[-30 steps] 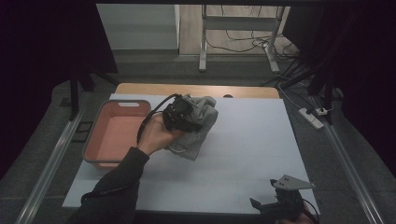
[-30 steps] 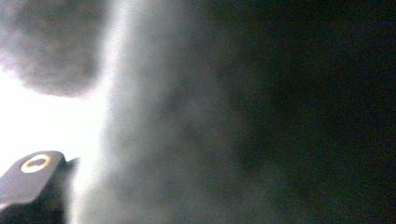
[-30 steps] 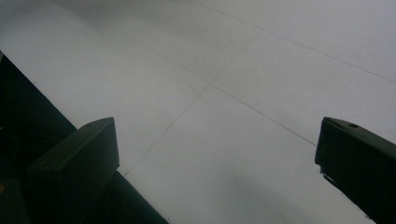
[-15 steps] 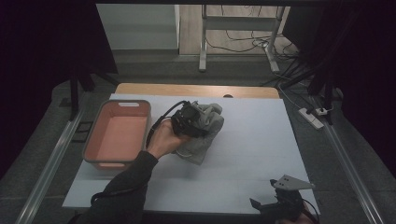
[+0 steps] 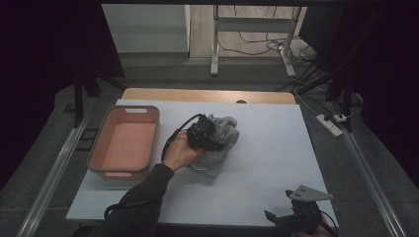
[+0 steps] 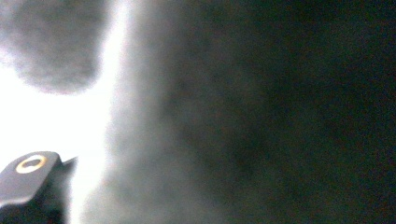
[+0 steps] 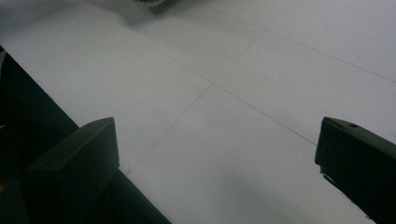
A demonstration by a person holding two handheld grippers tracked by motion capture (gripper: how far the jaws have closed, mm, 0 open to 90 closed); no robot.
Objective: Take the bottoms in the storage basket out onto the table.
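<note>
White tabletop (image 5: 276,163) | grey cloth (image 5: 223,143) crumpled, left gripper (image 5: 206,136) fingers clamped on it | right gripper (image 5: 296,217) fingers apart

The left forearm, in a dark sleeve, reached up from the bottom edge toward the middle, its hand (image 5: 179,152) wrapped around the left tongs (image 5: 210,136), whose jaws were nearly closed. The right tongs (image 5: 296,217) sat low at the near right, jaws spread wide.

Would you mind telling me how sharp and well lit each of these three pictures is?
High view: dim, dark surround, yet the grey cloth and pink basin read clearly. Left gripper view: pressed close to the cloth, fully blurred, blown-out white at left. Right gripper view: sharp, evenly lit white table.
</note>
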